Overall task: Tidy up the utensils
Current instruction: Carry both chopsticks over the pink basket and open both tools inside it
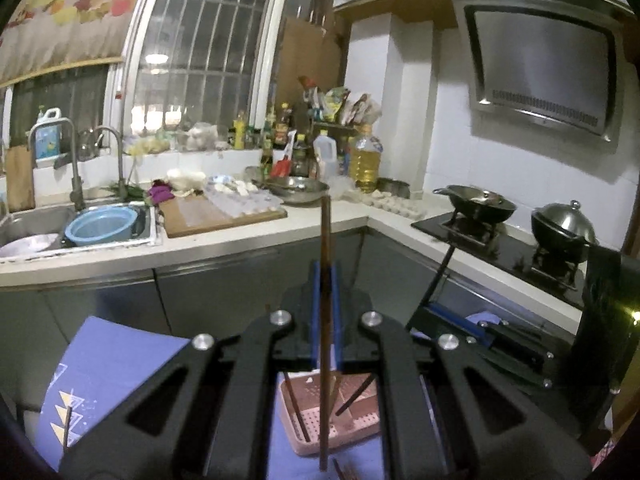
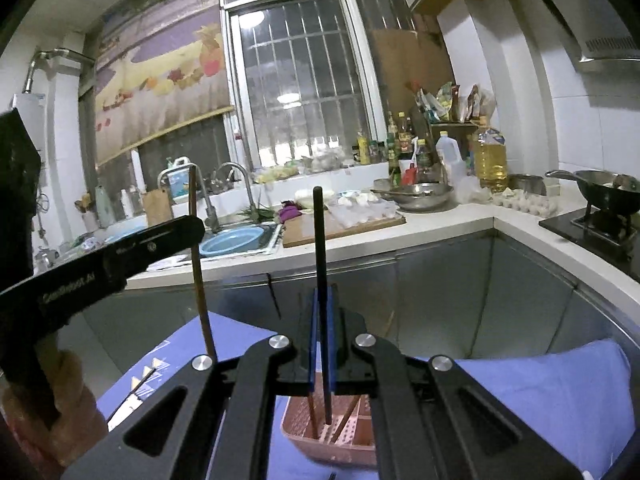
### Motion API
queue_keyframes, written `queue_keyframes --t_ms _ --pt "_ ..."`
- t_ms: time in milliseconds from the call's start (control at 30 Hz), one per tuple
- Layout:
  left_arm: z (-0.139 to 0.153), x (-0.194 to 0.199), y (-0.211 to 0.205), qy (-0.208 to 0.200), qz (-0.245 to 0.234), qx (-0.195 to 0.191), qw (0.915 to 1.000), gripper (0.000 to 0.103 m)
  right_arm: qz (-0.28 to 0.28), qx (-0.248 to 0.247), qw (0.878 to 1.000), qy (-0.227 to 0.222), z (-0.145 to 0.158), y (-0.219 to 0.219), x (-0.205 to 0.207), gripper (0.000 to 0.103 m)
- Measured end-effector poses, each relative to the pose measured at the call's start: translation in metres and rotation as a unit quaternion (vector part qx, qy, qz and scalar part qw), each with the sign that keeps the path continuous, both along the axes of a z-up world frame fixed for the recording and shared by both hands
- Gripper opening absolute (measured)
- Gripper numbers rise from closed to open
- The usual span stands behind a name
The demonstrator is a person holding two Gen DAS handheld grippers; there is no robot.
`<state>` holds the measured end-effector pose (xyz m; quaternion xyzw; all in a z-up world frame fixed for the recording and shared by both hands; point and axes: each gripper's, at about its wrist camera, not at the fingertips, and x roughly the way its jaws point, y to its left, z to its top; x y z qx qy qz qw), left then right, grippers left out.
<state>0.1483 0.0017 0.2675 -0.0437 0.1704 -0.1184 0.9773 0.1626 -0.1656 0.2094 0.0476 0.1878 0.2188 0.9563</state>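
Note:
My left gripper [image 1: 326, 280] is shut on a brown chopstick [image 1: 325, 248] held upright; its lower end hangs above the pink perforated utensil basket [image 1: 308, 432]. My right gripper [image 2: 322, 304] is shut on a black chopstick [image 2: 320, 240], also upright, with its lower end inside the same pink basket [image 2: 298, 436]. The basket holds a few other chopsticks [image 1: 298, 410] leaning in its compartments. The left gripper's body [image 2: 120, 248] and its brown chopstick [image 2: 198, 264] show at the left of the right wrist view. The right gripper's body [image 1: 508, 340] shows at the right of the left wrist view.
The basket stands on a blue cloth [image 1: 116, 368] with loose chopsticks [image 1: 67, 426] on it. Behind are grey cabinets, a white counter [image 1: 256, 236], a sink with a blue basin [image 1: 100, 226], a cutting board [image 1: 208, 216], bottles, and a stove with woks [image 1: 480, 204].

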Motion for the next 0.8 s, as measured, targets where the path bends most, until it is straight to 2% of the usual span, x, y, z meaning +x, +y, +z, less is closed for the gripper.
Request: queue_keyframes --t_ms 200,533,633,700,733,800 --pt "-0.021 0.024 0.003 0.018 0.004 0.004 0.9998 0.005 0.000 -0.009 1.000 0.022 -0.026 0.007 0.017 0.004" --pt "-0.073 0.051 -0.011 0.083 -0.006 0.024 0.9962 0.005 -0.005 -0.023 0.996 0.083 -0.078 0.022 0.032 0.005" --pt "-0.100 0.064 -0.023 0.127 0.003 0.056 0.9903 0.006 -0.009 -0.030 0.994 0.107 -0.091 0.025 0.037 0.006" --pt "-0.120 0.073 -0.027 0.171 0.008 0.074 0.9824 0.010 -0.017 -0.021 0.993 0.116 -0.094 0.021 0.036 0.006" --pt "-0.129 0.075 -0.026 0.192 0.014 0.076 0.9784 0.011 -0.022 -0.009 0.993 0.116 -0.093 0.016 0.033 0.007" --pt "-0.133 0.072 -0.019 0.198 0.024 0.066 0.9777 0.013 -0.030 0.009 0.994 0.108 -0.088 0.007 0.026 0.009"
